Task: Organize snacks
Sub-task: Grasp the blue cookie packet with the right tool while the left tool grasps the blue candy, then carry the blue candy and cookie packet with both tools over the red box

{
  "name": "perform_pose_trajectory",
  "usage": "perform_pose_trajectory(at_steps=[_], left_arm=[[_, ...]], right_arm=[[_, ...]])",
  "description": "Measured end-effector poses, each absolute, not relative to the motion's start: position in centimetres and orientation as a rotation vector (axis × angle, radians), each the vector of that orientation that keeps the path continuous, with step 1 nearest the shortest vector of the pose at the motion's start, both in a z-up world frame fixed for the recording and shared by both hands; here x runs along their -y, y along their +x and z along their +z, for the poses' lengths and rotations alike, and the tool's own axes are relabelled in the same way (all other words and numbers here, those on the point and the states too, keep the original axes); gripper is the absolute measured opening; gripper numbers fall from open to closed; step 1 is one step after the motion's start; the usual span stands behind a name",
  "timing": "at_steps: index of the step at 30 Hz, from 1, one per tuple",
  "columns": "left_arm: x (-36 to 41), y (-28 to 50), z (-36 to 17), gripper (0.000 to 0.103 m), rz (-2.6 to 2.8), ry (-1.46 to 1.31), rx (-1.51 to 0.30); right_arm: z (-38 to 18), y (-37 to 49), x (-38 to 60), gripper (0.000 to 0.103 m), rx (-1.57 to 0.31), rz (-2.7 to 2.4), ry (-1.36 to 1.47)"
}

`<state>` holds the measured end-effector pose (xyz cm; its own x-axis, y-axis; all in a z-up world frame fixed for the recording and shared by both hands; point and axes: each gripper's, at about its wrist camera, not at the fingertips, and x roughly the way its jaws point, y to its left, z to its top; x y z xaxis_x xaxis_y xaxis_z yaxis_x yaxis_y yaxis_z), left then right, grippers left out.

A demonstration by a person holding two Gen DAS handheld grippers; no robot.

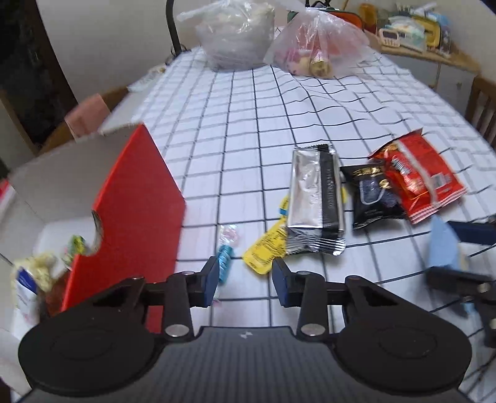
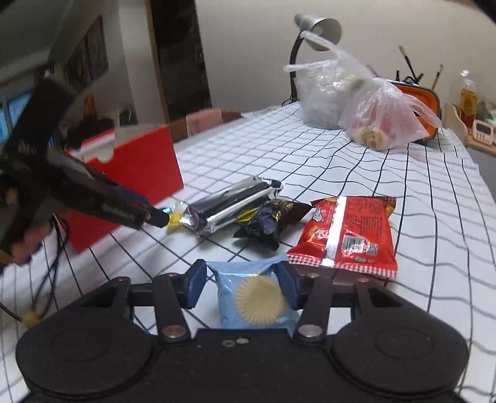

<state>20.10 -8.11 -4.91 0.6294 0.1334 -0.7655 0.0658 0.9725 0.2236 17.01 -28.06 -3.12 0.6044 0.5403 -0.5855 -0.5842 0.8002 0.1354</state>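
A red cardboard box (image 1: 139, 192) stands open at the left with several snacks inside. In front of my left gripper (image 1: 246, 279) lie a blue twist candy (image 1: 223, 262) and a yellow packet (image 1: 266, 248). Its jaws stand apart with only tablecloth between them. Beyond them lie a silver pack (image 1: 313, 198), a black pack (image 1: 372, 198) and a red bag (image 1: 418, 176). My right gripper (image 2: 241, 283) is shut on a light-blue packet (image 2: 248, 297) with a round biscuit showing through. In the right wrist view, the left gripper (image 2: 158, 218) points down at the candy beside the box (image 2: 139, 161).
A checked cloth (image 1: 248, 124) covers the table. Two clear plastic bags (image 1: 235, 34) (image 1: 316, 46) sit at the far end, near a desk lamp (image 2: 319, 28). A wooden chair (image 1: 483, 102) stands at the right and a shelf of clutter (image 1: 418, 31) behind.
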Motion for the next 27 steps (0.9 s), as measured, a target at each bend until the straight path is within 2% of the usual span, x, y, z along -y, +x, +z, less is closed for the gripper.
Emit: perform_pose_trajectory(at_steps=[6, 16, 17, 19, 21, 27], left_arm=[[9.5, 21.4, -5.7, 0.036, 0.107, 0.333, -0.893], [6.8, 23.1, -6.8, 0.031, 0.155, 0.243, -0.938], [6.8, 23.1, -6.8, 0.030, 0.155, 0.238, -0.940], [6.9, 23.1, -6.8, 0.018, 0.140, 0.217, -0.944], [7.3, 22.9, -6.9, 0.013, 0.134, 0.221, -0.940], [7.1, 22.2, -6.9, 0.011, 0.125, 0.166, -0.918]], right_arm=[[-2.8, 17.2, 28.9, 0.049, -0.639, 0.639, -0.015], [-3.5, 17.2, 29.0, 0.049, -0.662, 0.626, 0.012], [-3.5, 17.1, 29.0, 0.049, -0.662, 0.625, 0.015], [-3.5, 17.1, 29.1, 0.049, -0.664, 0.619, 0.021], [-3.6, 17.2, 29.1, 0.049, -0.664, 0.613, 0.025], [-3.6, 17.2, 29.4, 0.048, -0.661, 0.582, 0.048]])
